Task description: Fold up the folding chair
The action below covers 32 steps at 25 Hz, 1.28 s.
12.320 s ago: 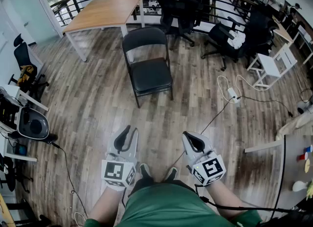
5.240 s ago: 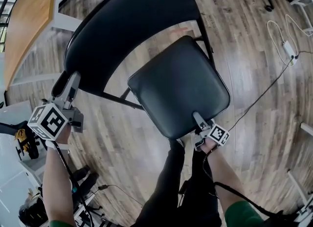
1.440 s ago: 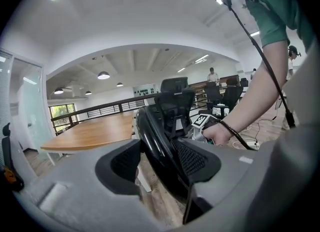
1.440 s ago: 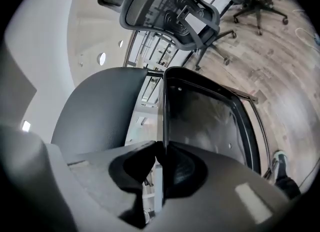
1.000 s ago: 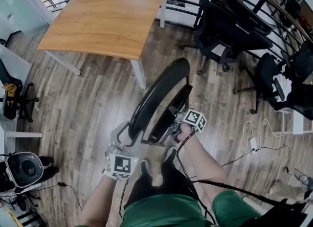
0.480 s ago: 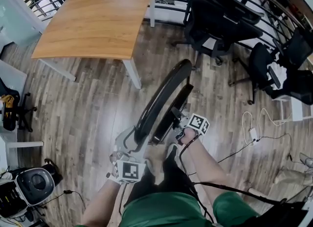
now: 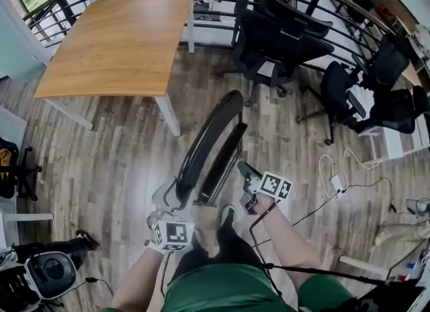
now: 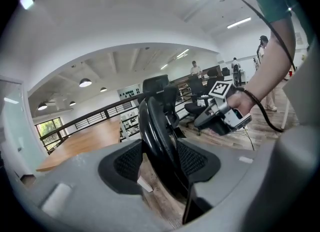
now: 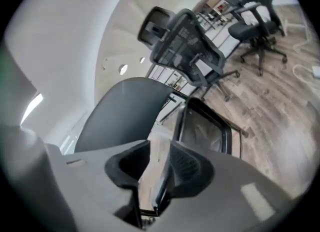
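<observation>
Head view shows the black metal folding chair [image 7: 211,144] collapsed flat and upright on the wood floor [image 7: 121,149]. The left gripper [image 7: 173,193] clamps its backrest rim between the pads. The right gripper [image 7: 244,170], fingertips just beside the seat, has its jaws opening with nothing between them. The folding looks done; probably only stowing remains.

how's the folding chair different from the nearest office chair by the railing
The folding chair is folded flat and thin, upright on edge, with the left gripper clamped on its backrest; the office chair stands on its own. The folding chair has a plain curved back; the office chair has armrests and a star base. Both are black.
</observation>
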Tool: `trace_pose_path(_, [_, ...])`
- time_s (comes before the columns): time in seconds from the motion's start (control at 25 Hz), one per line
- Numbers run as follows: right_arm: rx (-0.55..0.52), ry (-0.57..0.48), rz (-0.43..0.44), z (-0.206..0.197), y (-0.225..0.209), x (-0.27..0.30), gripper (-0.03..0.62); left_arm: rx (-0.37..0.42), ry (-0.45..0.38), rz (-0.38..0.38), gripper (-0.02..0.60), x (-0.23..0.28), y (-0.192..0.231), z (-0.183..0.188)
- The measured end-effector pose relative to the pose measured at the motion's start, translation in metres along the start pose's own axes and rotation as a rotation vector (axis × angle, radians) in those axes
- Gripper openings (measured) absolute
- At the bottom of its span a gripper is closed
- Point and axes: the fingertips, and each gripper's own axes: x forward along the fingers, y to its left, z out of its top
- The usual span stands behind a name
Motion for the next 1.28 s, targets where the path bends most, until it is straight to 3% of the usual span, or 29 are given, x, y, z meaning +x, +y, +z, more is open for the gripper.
trace_pose_path(0.28, [-0.381,-0.149,0.094,0.031,0.136,-0.074,0.056,0.011,-0.022,-0.019,0.225,-0.008,-0.017,0.009])
trace_pose_path(0.56, [-0.721,-0.340,0.069,0.032,0.232,-0.158,0.035,0.005,-0.067,-0.070,0.227,-0.015,-0.038,0.022])
trace_pose_path(0.92, [-0.930,-0.506,-0.061,0.011,0.277,-0.232,0.035,0.016,-0.079,-0.094,0.227,-0.019,-0.048,0.027])
trace_pose_path(1.28, [-1.053,-0.547,-0.046,0.015,0.283,-0.267,0.035,0.018,-0.049,-0.097,0.224,-0.028,-0.075,0.034])
